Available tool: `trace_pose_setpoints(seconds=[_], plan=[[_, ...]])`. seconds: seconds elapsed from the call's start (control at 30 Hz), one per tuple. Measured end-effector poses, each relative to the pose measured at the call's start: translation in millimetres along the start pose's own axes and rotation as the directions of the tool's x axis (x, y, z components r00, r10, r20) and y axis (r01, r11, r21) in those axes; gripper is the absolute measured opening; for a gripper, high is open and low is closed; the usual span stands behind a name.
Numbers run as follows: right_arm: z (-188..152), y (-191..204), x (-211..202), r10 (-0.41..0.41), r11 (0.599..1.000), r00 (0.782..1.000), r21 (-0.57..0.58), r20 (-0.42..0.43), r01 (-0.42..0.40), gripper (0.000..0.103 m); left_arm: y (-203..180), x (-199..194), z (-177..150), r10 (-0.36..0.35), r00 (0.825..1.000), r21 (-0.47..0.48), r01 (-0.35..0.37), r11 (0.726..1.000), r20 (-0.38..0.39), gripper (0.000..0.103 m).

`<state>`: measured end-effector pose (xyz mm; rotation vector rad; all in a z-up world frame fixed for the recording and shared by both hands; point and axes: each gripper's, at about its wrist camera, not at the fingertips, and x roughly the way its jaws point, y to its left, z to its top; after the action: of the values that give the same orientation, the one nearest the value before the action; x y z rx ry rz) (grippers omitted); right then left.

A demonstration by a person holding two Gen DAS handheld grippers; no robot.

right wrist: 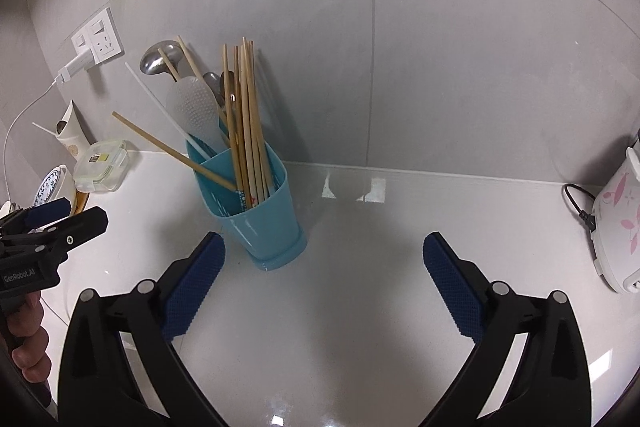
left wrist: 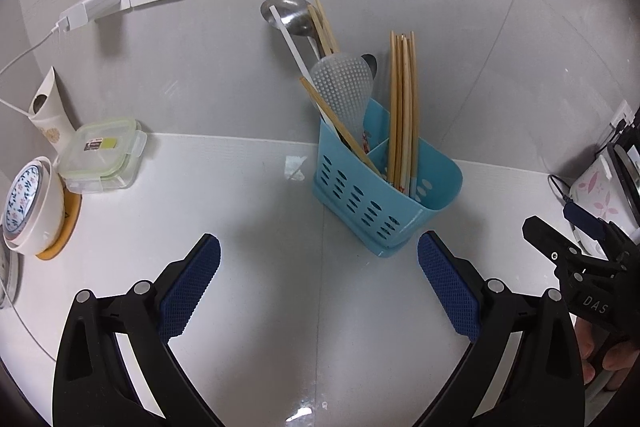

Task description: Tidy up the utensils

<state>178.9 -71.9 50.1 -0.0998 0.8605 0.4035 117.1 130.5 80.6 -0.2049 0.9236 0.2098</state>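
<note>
Chopsticks stand bunched upright in one compartment of the blue holder, ahead of the left gripper and nearer its right finger; a stray chopstick, a rice paddle, a ladle and a white stick lean out of the other compartment. Both the left gripper and the right gripper have their fingers spread wide and hold nothing above the white tabletop. From the right wrist view the holder sits just ahead of the left finger. The likely step is moving the stray chopstick to the bundle: pinch it high on its shaft, lift along its slant, and steady the holder so it does not tip.
</note>
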Motion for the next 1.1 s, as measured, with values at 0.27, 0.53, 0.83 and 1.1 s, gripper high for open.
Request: trace_pose_setpoints(seconds=[0.27,0.53,0.83,1.1], plan=[[3.3,1.3,0.4,-0.001,1.0,1.0,-0.006,-0.003,0.001,0.095,-2.6,0.8,1.1,0.001,1.0,0.004,-0.001,1.0,0.001,0.097],[3.9,1.2,1.6,-0.004,1.0,1.0,-0.009,-0.008,0.004,0.095,-2.9,0.7,1.9,0.0,1.0,0.001,0.0,1.0,-0.001,0.097],[3.9,1.6,3.0,-0.009,1.0,1.0,-0.014,-0.011,0.009,0.095,-5.2,0.6,3.1,-0.002,1.0,0.007,0.002,1.0,0.0,0.097],[4.1,0.8,3.7,-0.013,1.0,1.0,-0.022,-0.02,0.012,0.095,-7.9,2.0,2.9,-0.006,1.0,0.024,0.006,1.0,-0.004,0.097]])
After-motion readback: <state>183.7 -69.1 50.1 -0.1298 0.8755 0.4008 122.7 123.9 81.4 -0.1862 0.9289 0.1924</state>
